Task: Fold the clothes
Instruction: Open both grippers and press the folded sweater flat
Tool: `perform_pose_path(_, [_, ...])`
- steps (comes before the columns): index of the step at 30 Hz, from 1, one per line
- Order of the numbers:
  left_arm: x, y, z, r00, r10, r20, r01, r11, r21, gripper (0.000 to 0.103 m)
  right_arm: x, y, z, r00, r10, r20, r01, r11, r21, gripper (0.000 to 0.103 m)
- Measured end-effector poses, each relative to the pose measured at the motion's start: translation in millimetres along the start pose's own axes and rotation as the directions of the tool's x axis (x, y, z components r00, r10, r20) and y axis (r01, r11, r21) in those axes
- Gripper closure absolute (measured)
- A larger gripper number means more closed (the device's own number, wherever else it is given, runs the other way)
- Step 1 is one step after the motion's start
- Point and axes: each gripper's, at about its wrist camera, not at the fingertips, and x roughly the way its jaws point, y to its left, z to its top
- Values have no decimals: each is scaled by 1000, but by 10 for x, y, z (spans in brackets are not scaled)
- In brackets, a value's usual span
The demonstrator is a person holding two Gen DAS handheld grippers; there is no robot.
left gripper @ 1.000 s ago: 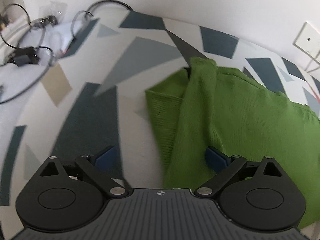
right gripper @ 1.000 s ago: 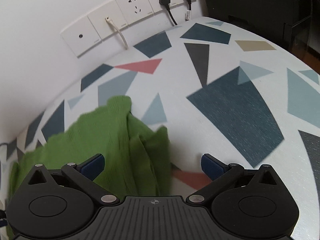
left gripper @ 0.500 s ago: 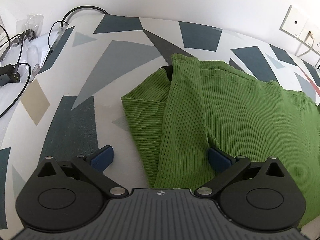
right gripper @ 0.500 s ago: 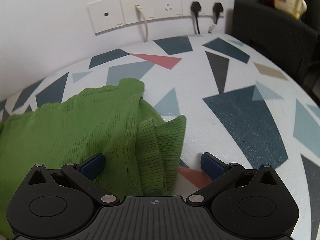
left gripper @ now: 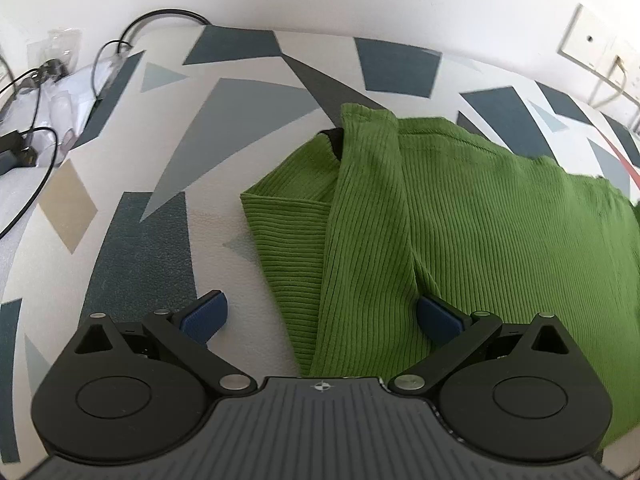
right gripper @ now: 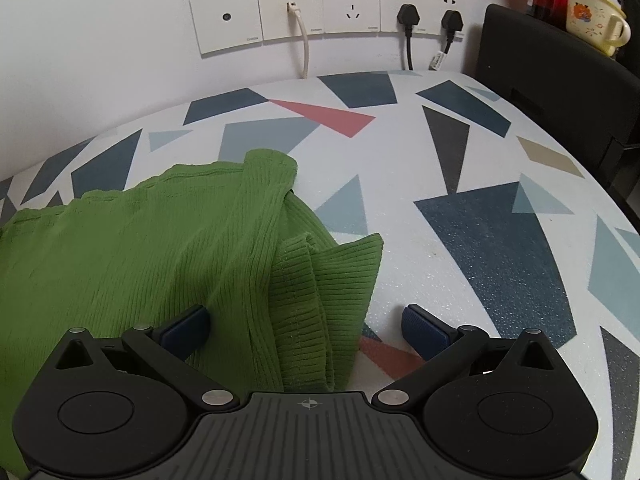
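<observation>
A green ribbed sweater (left gripper: pixel 460 232) lies on a table covered with a cloth of grey, blue and white triangles (left gripper: pixel 132 248). In the left wrist view its left edge, with a sleeve folded over the body, runs between the blue pads of my left gripper (left gripper: pixel 320 318), which stands open; one pad rests on the bare cloth, the other over the knit. In the right wrist view the sweater's (right gripper: pixel 160 256) right edge and a bunched ribbed cuff (right gripper: pixel 320 300) lie between the spread fingers of my right gripper (right gripper: pixel 306 330), also open.
Black cables and clear plastic bags (left gripper: pixel 36 92) crowd the table's far left corner. Wall sockets (right gripper: pixel 328 12) with plugs and a white cable line the wall behind. A black chair back (right gripper: pixel 560 88) and a printed mug (right gripper: pixel 596 16) stand at the right.
Both grippers have shifted slightly over the sweater's ends and stayed open. The right wrist view has swung to face the wall sockets more squarely; the sweater lies as before.
</observation>
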Motion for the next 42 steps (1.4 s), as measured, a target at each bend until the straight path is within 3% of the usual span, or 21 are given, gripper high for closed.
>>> perform_pose_path(4, [-24,66,29,998,-45,-41,46,998,32,0,-5,-21,14,1000,13,-8,-12,1000,10,1])
perform_pose_path(6, [-89,103,-2,998,-62,-20,63,998,29,2,-25,-71,18,999,40,-5,-39,998,44,1])
perform_pose_path(9, [-249,30,-88,994,-93,57,87,991,107,2,-40,-127,4,998,61,17,-62,995,79,1])
perform_pose_path(11, [-239,-35,-104,996,-81,35,76,987,139,2,-28,-107,-4,998,52,25,-54,997,60,1])
perform_pose_path(14, [-92,6,-115,997,-75,-10,76,992,99,1,-3,-50,8,999,32,23,-33,999,35,1])
perform_pose_path(17, [-45,-68,-111,997,-63,44,55,986,158,0,16,-23,23,999,24,23,-25,999,41,1])
perform_pose_path(24, [25,-251,19,994,-110,9,107,980,167,1,31,4,23,999,24,22,-25,1000,18,1])
perform_pose_path(29, [39,-298,23,993,-118,22,113,980,165,0,28,-85,79,998,52,17,-53,995,83,1])
perform_pose_path(35, [82,-363,53,993,-111,49,100,978,181,0,116,20,76,999,16,33,-15,999,-37,1])
perform_pose_path(42, [87,-437,42,995,-100,16,95,979,183,4,211,128,226,996,87,7,-87,995,-48,2])
